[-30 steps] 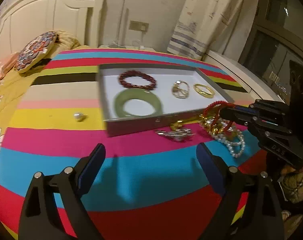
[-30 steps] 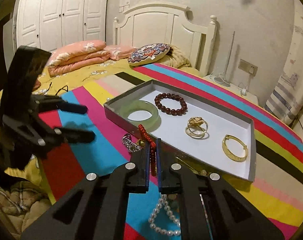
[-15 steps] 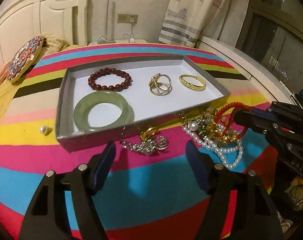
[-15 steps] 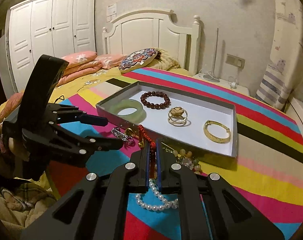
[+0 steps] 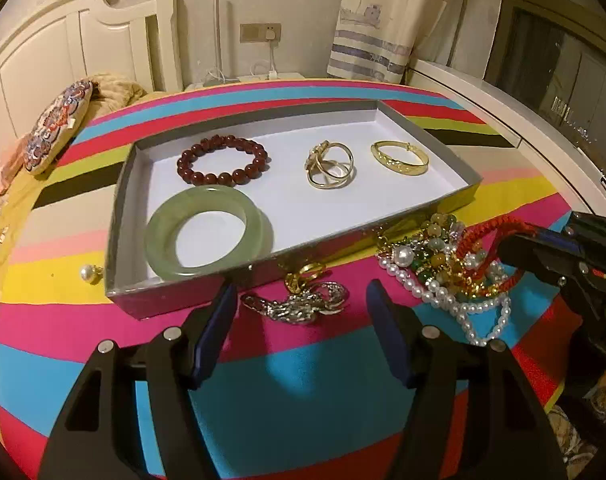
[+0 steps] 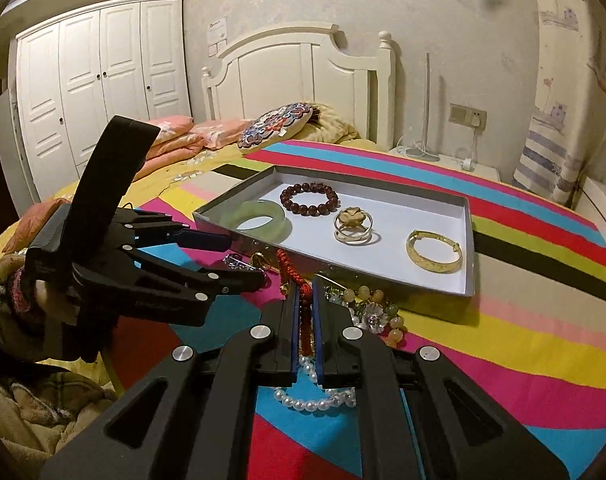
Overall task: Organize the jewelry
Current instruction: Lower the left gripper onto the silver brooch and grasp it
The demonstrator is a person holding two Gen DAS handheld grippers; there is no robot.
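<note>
Both views have drawn nearer the tray (image 5: 119, 240). Four pieces lie in it: jade bangle (image 5: 207, 232), red bead bracelet (image 5: 223, 160), gold rings, gold bangle. Left on the bed: silver brooch (image 5: 299, 308) and tangled pile (image 5: 451, 268).

Left hand-held gripper (image 5: 299, 336) is closing around the brooch, apparently not touching. Right hand-held gripper (image 6: 305, 320) pinches the red cord bracelet (image 6: 291, 272).

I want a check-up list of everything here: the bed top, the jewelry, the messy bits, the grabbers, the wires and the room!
Surface: striped bedspread, bright bands.
Job's things: grey tray holds green bangle, dark red bead bracelet, gold rings, gold bangle.
Clutter: tangled pile with pearl strand; silver piece; loose pearl.
Grippers: left gripper closing, nothing between; right gripper shut on red cord bracelet.
Cables: white plug lead at wall socket.
Surroundings: headboard, cushion, curtain, wardrobe.
</note>
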